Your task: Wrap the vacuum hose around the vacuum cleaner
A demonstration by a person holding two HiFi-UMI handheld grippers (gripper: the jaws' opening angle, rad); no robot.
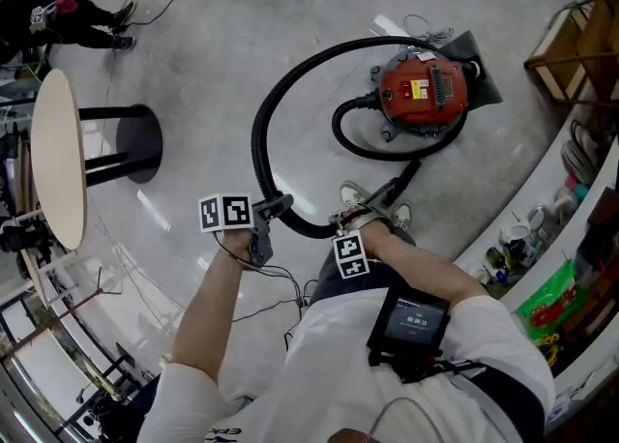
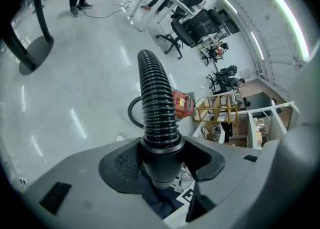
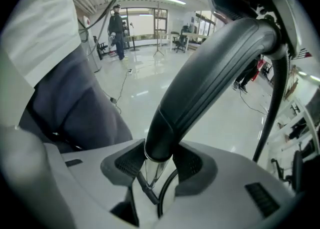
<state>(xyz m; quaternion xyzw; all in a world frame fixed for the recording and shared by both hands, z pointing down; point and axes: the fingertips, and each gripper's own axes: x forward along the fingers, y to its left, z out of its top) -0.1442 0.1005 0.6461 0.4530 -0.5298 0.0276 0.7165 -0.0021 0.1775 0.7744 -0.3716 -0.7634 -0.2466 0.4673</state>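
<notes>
The red vacuum cleaner [image 1: 423,93] is parked on the floor [image 1: 222,64] well out in front of the person. Its black vacuum hose [image 1: 259,141] swings off in a big loop to the left, then comes back toward the feet. The left gripper [image 2: 160,168] is clamped tight on the smooth cuff where the ribs end. The right gripper [image 3: 159,163] has its jaws squeezed around the bottom of the curved hose handle [image 3: 215,73], right above a shiny metal tube [image 3: 154,172]. The two grippers sit pretty near each other.

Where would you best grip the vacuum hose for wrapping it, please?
On the smooth cuff where the ribs of the hose end, pads from either side across its section, as the left gripper has it; the ribbed length would likely flex.
</notes>
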